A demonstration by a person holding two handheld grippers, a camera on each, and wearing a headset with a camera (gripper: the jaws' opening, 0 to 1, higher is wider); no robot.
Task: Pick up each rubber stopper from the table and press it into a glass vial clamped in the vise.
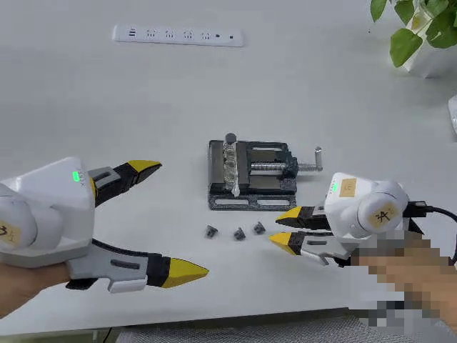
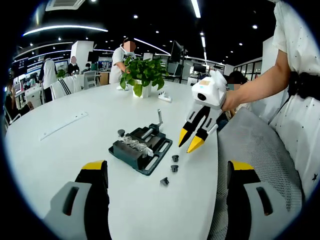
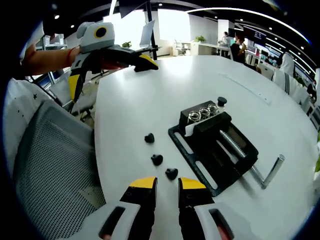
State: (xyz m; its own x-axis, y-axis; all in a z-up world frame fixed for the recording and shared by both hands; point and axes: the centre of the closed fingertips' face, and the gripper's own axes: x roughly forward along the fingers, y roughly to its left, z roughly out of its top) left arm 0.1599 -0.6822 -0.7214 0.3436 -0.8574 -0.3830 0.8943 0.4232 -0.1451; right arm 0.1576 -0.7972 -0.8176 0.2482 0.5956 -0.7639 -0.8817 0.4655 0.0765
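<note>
1. Stoppers [image 1: 239, 233], three, lie loose on the table [image 1: 107, 107] just in front of the vise [image 1: 264, 151]; left gripper [image 1: 175, 218] gapes wide, empty.
2. Left gripper view: vials [image 2: 134, 144] stand clamped in the vise.
3. Right gripper view: right gripper [image 3: 167, 183] is narrowly parted, holding nothing, near the closest stopper.

The white table [image 1: 86, 107] carries a black vise [image 1: 270, 154], with three dark rubber stoppers [image 1: 239, 233] loose near its front. A power strip [image 1: 178, 35] and a potted plant [image 1: 405, 44] sit farther back.
</note>
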